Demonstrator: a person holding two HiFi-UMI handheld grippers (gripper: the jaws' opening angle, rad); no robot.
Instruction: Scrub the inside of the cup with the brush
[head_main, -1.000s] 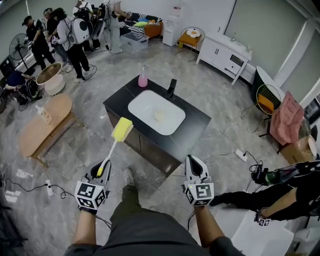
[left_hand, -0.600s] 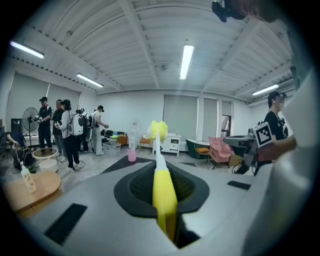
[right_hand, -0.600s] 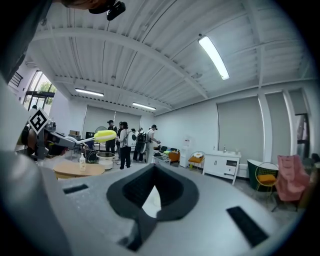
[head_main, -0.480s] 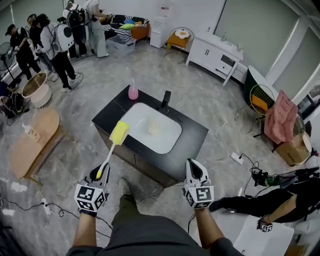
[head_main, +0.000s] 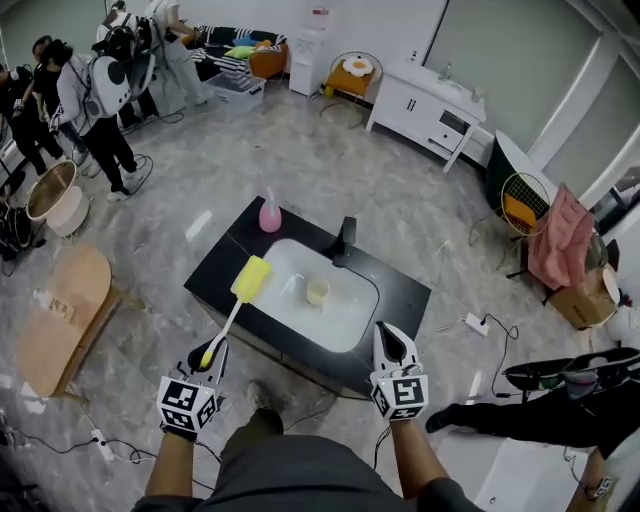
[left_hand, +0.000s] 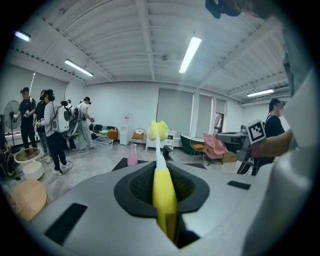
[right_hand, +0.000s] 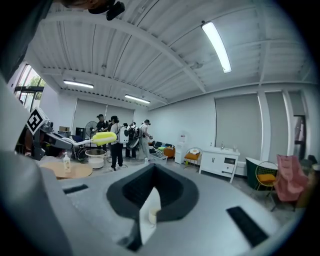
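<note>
A pale cup (head_main: 318, 291) stands upright in the white sink (head_main: 350, 318) of a black counter (head_main: 400, 290). My left gripper (head_main: 207, 357) is shut on the yellow handle of a long brush (left_hand: 163, 192). The brush's yellow sponge head (head_main: 250, 278) reaches over the sink's left rim, left of the cup and apart from it. My right gripper (head_main: 391, 342) hovers at the counter's near right edge, shut and holding nothing. In the right gripper view the cup (right_hand: 152, 215) shows small past the closed jaws.
A pink bottle (head_main: 270, 214) and a black faucet (head_main: 346, 237) stand at the counter's far side. A round wooden table (head_main: 55, 318) is at the left, and several people (head_main: 95, 95) stand beyond it. Cables and a power strip (head_main: 474, 324) lie on the floor at the right.
Both grippers and the head camera have advanced toward the counter, which now sits closer. The brush head has come from short of the counter to over the sink's left rim.
</note>
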